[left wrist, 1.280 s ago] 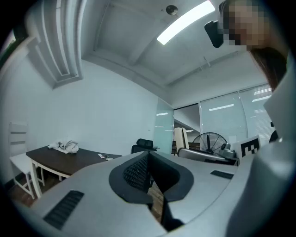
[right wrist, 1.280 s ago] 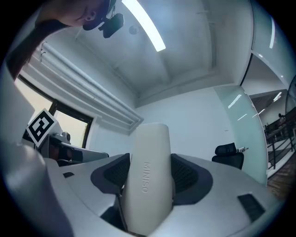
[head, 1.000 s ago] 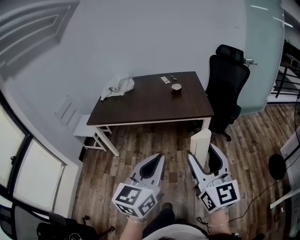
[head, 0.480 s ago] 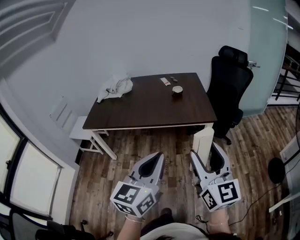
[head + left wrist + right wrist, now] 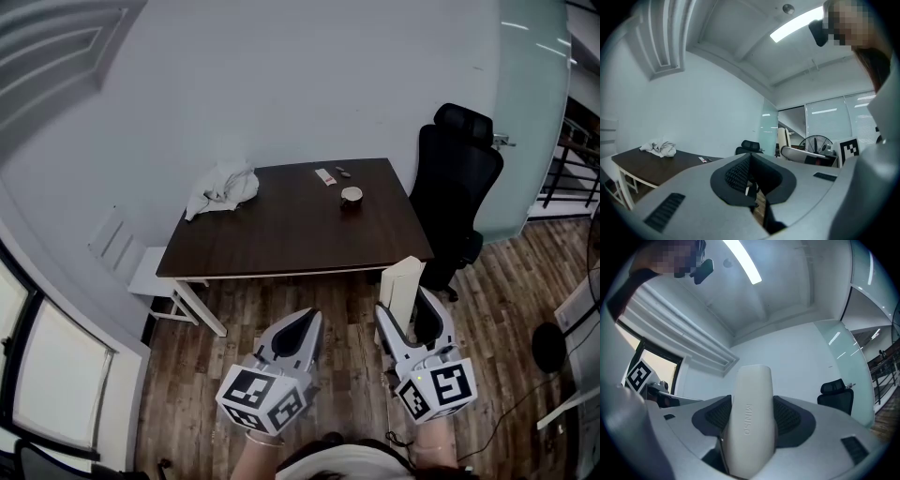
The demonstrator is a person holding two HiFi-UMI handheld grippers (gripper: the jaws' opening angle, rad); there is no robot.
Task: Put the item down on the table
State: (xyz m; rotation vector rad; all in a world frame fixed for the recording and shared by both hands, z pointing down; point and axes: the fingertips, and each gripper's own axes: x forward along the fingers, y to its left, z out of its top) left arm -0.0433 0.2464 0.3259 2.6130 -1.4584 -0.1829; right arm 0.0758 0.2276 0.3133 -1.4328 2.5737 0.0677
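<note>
A cream-white, flat, rounded case [image 5: 406, 281] stands upright between the fingers of my right gripper [image 5: 405, 309], which is shut on it. The right gripper view shows the case [image 5: 751, 418] filling the gap between the dark pads, with raised lettering along it. My left gripper [image 5: 298, 328] is shut and holds nothing; its pads [image 5: 736, 176] meet in the left gripper view. Both grippers hang over the wooden floor, short of the front edge of the dark brown table [image 5: 281, 234].
On the table lie a crumpled white cloth [image 5: 220, 187] at the back left, a small cup [image 5: 352, 195] and small flat items [image 5: 325, 175] at the back right. A black office chair [image 5: 455, 187] stands at its right end, a low white shelf [image 5: 155, 277] at its left.
The table has come a little closer and lower in the head view. Both grippers keep their pose, and the case stays held in the right one.
</note>
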